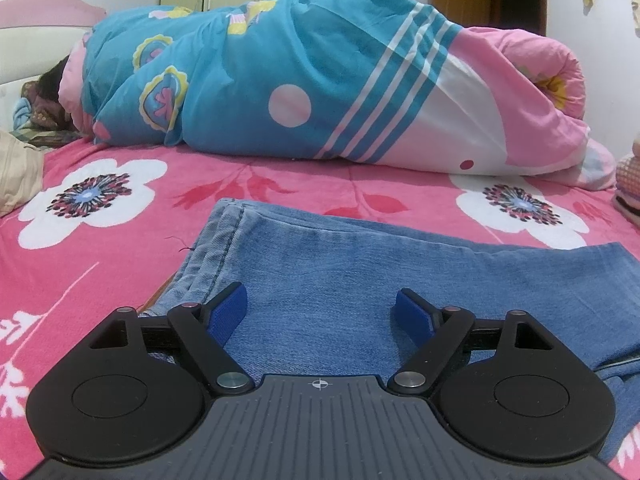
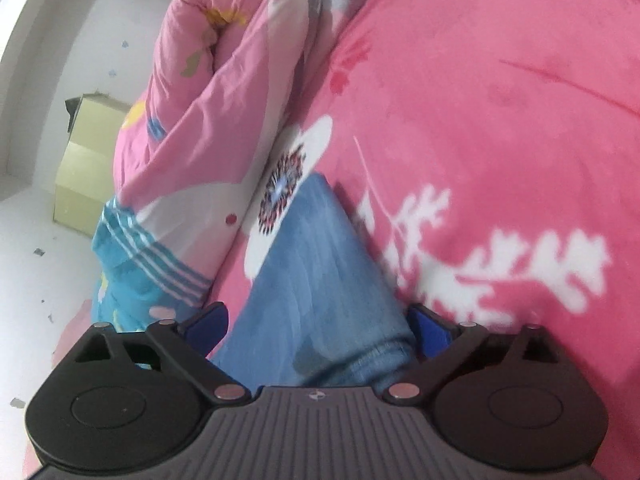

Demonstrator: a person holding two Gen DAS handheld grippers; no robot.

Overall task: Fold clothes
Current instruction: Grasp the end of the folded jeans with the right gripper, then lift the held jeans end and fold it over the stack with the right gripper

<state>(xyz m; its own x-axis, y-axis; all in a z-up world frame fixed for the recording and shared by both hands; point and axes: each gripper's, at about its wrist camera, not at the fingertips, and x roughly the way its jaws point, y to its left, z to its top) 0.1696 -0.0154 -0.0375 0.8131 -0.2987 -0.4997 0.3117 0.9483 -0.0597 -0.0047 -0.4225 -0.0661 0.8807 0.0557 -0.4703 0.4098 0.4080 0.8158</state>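
Blue denim jeans (image 1: 360,264) lie flat on the pink flowered bedsheet (image 1: 100,240), with a hemmed edge toward the upper left. My left gripper (image 1: 320,296) hovers over the denim's near part, open, its blue pads (image 1: 228,312) spread wide with nothing pinched. In the tilted, blurred right wrist view a strip of the jeans (image 2: 316,248) runs up from between the fingers. My right gripper (image 2: 320,316) is open, with its blue pads (image 2: 432,328) on either side of the bunched denim. Whether the pads touch the cloth is unclear.
A rolled blue and pink quilt (image 1: 320,80) lies across the far side of the bed and also shows in the right wrist view (image 2: 192,120). A beige cloth (image 1: 16,184) sits at the left edge and folded pink fabric (image 1: 630,184) at the right. Pale cabinets (image 2: 84,160) stand behind.
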